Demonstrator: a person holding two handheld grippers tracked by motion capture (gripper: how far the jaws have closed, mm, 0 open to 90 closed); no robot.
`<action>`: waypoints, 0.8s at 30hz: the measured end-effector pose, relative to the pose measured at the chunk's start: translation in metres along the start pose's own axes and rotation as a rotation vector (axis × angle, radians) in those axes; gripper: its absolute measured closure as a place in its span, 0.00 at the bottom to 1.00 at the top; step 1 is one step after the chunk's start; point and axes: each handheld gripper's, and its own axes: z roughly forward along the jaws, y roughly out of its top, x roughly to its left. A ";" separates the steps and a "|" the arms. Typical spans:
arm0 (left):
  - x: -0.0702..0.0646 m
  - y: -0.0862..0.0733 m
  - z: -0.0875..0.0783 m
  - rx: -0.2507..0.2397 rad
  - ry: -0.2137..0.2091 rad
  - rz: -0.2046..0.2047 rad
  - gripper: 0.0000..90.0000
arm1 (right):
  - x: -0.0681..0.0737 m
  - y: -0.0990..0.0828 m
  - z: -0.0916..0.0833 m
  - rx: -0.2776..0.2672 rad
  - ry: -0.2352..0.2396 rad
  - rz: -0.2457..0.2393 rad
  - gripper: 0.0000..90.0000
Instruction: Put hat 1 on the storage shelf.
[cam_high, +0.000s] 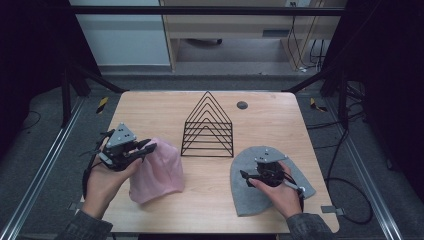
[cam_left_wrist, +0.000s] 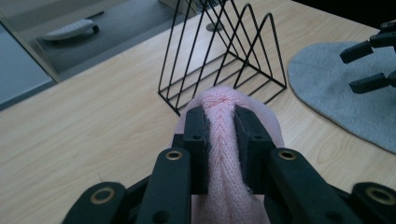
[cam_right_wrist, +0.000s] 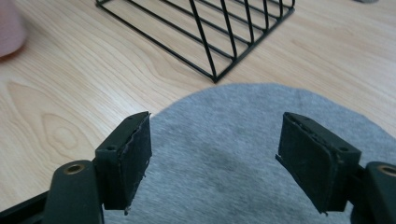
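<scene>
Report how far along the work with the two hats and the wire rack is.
Done: nothing is in the black wire rack yet.
In hand: the left gripper is clamped on a fold of the pink knit hat; the right gripper hovers open above the grey hat, which lies flat on the table.
Left: probably setting both hats into or onto the rack, judging by the layout.

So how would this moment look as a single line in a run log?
left hand-held gripper: shut on pink beanie, lifting a fold | right hand-held gripper: open over grey beanie | wire rack: empty
</scene>
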 end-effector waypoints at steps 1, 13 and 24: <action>0.001 0.006 -0.003 -0.014 0.007 0.004 0.84 | 0.001 0.001 -0.001 -0.010 0.005 0.000 0.30; 0.009 0.046 -0.015 -0.087 0.041 0.012 0.84 | 0.037 0.038 -0.010 -0.115 0.111 -0.052 0.41; 0.004 0.083 -0.024 -0.130 0.048 0.039 0.84 | 0.101 0.088 0.001 -0.127 0.249 -0.192 0.60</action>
